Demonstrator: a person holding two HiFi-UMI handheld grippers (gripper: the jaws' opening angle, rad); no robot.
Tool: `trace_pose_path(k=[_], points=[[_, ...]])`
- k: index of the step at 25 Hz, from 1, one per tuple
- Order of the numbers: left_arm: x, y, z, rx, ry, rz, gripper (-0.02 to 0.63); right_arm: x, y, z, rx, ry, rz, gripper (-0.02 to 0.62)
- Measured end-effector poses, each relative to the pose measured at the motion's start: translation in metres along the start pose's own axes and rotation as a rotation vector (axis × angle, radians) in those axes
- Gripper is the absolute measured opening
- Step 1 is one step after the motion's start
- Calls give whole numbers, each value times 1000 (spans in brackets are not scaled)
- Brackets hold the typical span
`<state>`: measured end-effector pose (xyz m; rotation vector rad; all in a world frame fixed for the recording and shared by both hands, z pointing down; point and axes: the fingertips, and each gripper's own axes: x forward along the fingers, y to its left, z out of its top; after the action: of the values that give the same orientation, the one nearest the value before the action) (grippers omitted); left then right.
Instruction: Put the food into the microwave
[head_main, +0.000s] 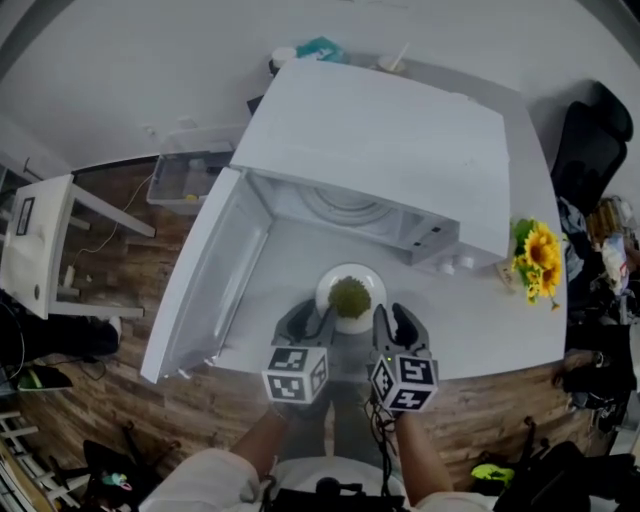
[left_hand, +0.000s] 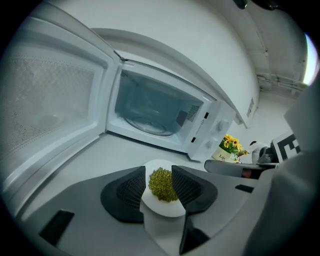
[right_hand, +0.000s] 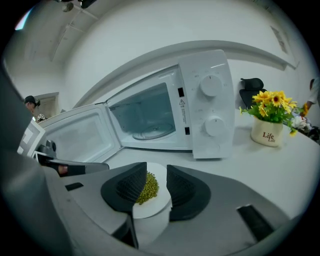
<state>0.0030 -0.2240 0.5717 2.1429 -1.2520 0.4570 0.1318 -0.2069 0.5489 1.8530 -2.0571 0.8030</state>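
Observation:
A white bowl (head_main: 350, 279) heaped with green beans (head_main: 350, 297) stands on the white table in front of the microwave (head_main: 400, 140), whose door (head_main: 205, 270) hangs wide open to the left, showing the glass turntable (head_main: 345, 205). My left gripper (head_main: 315, 318) is at the bowl's near left, my right gripper (head_main: 395, 318) at its near right. In the left gripper view the jaws of the left gripper (left_hand: 159, 170) stand open, with the bowl (left_hand: 160, 206) and beans seen between them. In the right gripper view the right gripper (right_hand: 156, 167) is likewise open over the bowl (right_hand: 150, 205).
A white pot of yellow sunflowers (head_main: 540, 260) stands right of the microwave near the table's right edge. The table's front edge runs just under my grippers. On the wooden floor are a clear plastic box (head_main: 185, 180), a white stool (head_main: 40, 245) and a black chair (head_main: 590, 140).

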Motion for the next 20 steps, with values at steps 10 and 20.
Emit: trace_pose_path(k=[10,20], points=[[28,27,-18,-104,65,35,160,32,-22,-32,43,124,-68,149],[39,35,-33,-203,117,51,158,49,-30,-46,73,202,-76,126]])
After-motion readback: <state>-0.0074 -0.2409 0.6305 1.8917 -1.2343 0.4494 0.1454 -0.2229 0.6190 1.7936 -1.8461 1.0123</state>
